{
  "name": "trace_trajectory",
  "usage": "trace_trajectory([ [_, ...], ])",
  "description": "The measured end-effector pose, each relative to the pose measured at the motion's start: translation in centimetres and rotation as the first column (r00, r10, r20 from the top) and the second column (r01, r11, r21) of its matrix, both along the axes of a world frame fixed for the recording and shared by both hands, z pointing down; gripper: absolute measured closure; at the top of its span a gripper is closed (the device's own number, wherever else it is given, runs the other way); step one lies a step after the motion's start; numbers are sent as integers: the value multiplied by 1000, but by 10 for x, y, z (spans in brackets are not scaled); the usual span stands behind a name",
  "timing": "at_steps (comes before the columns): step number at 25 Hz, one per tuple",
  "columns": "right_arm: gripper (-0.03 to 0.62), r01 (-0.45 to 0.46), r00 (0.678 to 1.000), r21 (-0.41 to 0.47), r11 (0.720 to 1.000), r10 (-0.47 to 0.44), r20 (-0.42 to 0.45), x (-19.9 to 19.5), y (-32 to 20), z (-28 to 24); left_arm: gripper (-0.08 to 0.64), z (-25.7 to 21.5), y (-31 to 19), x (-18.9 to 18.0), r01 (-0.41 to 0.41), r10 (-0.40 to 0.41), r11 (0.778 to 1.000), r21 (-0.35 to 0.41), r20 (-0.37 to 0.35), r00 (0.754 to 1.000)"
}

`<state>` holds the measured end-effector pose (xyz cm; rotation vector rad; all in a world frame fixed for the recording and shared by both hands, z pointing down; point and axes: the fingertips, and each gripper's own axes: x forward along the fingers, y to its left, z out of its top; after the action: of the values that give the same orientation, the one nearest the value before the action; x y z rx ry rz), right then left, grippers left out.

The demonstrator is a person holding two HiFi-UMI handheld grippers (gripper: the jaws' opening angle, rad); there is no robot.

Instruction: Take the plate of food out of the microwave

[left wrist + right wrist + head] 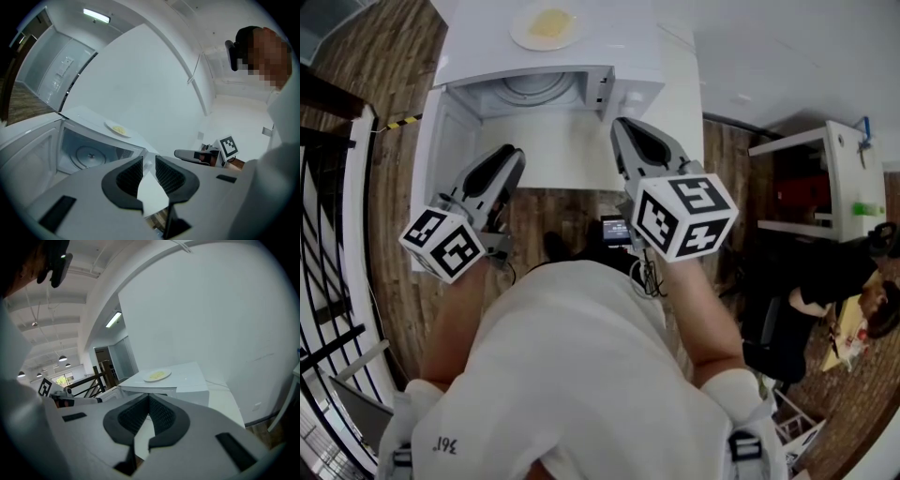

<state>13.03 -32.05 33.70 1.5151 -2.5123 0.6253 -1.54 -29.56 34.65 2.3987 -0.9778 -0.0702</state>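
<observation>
The plate of food (546, 26) is set on top of the white microwave (628, 47), towards its far left, with a flat yellow helping lying on it. The microwave's door (445, 150) is swung open to the left. Inside the cavity only the round glass turntable (534, 86) is seen, with nothing on it. The microwave is carried by a white worktop (567, 164).

The left gripper (516, 155) is held near the cavity's left side with its jaws parted a moderate way and nothing between them. The right gripper (621, 124) is held near the cavity's right edge with its jaws closed tip to tip on nothing.

The bare turntable (89, 154) is shown in the left gripper view and the head view only. In the right gripper view the cavity is hidden behind the right gripper (149, 397), while the plate (157, 375) is seen edge-on on the microwave's top. A dark railing (89, 383) is shown to the left in that view. In the left gripper view the plate (117, 128) appears beyond the left gripper (149, 161). The wooden floor (384, 216) is shown best in the head view.
</observation>
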Motion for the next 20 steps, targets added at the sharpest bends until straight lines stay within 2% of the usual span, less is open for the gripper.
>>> trace_trajectory([
  [8, 591, -19, 1000, 10, 1000, 19, 10, 10, 12, 18, 474, 13, 17, -12, 7, -7, 1000, 21, 0, 1000],
  [20, 591, -24, 999, -38, 999, 24, -21, 13, 14, 50, 474, 37, 20, -22, 28, -27, 999, -21, 26, 999],
])
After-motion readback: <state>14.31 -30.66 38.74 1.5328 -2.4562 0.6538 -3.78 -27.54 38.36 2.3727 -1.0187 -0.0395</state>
